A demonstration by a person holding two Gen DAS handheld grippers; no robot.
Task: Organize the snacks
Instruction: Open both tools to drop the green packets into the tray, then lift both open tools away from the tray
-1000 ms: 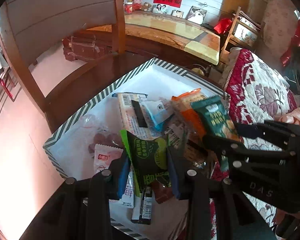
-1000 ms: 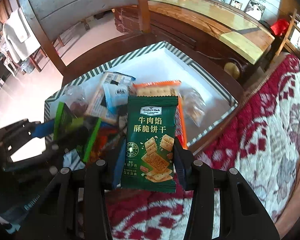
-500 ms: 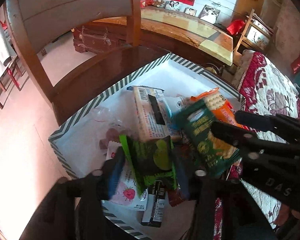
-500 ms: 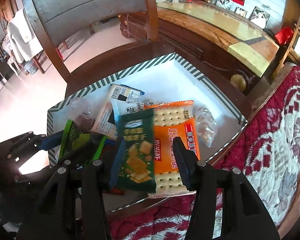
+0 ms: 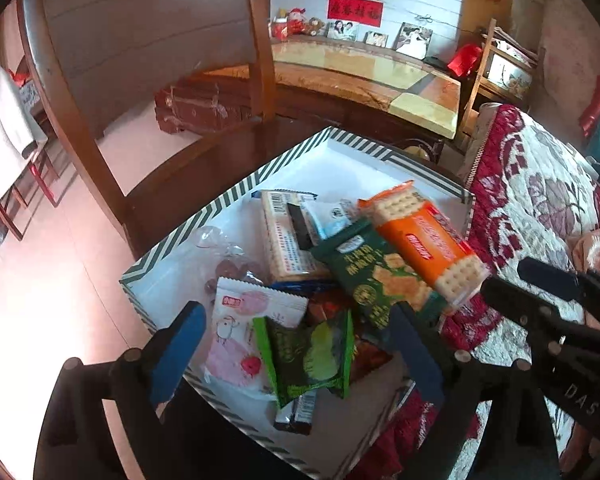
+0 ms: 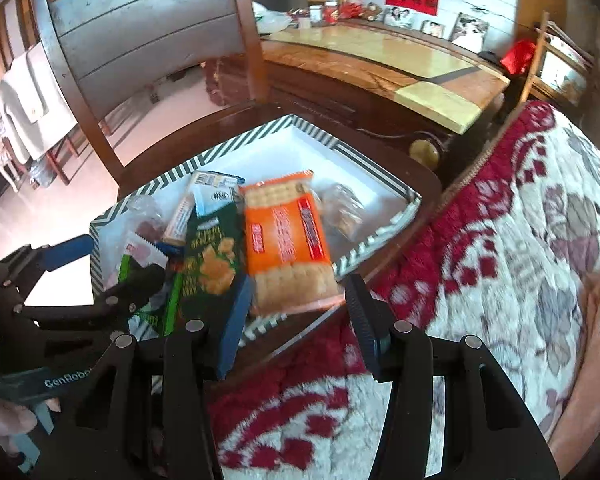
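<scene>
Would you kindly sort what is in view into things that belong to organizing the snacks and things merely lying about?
Belongs to the job:
- striped box
- orange cracker pack
- dark green biscuit packet
- lime green packet
- pink strawberry packet
- left tongs, opening
- right tongs

Just lying about:
- wooden chair
- floral quilt
- photo frames

Your left gripper [image 5: 296, 344] pointed steeply down, its jaws opening wide, blue pads [image 5: 178, 350] clear of anything. Your right gripper [image 6: 300, 312] tilted down beside it, jaws parted and pressing on nothing.
</scene>
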